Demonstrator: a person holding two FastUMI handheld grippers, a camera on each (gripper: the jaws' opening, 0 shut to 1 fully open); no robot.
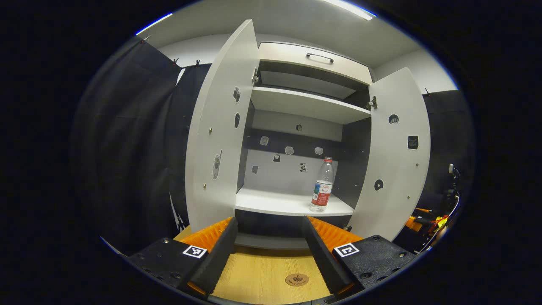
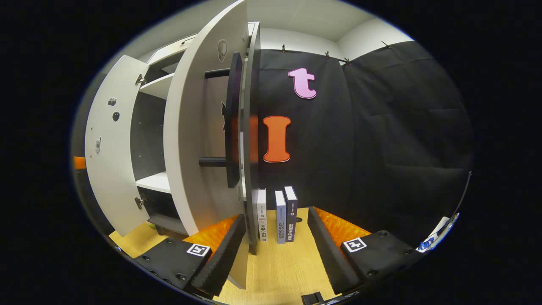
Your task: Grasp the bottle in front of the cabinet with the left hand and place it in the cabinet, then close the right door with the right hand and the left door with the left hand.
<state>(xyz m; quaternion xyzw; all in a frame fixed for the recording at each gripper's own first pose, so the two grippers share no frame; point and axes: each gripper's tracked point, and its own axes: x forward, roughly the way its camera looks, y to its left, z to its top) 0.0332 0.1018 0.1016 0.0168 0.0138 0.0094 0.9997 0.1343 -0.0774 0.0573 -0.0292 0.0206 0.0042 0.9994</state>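
Left tongs (image 1: 269,250) spread wide and empty, drawn back over the pale wooden desk (image 1: 266,271), facing the open grey-white cabinet (image 1: 313,106). Clear plastic bottle with red cap and red label (image 1: 322,184) already upright on the cabinet's lower shelf (image 1: 279,203), toward its right side, close to the front edge. Right tongs (image 2: 275,245) likewise spread wide, gripping nothing, poised at the outer edge of the cabinet's tall white right door (image 2: 194,140), that edge nearly between the fingers, black bar handle (image 2: 233,123) just beyond. Judged next: swing this door shut, pushing toward the cabinet. Worth watching: three upright books (image 2: 277,216) standing just right of the door foot. White left door (image 1: 222,135) swung fully out, free room in front.
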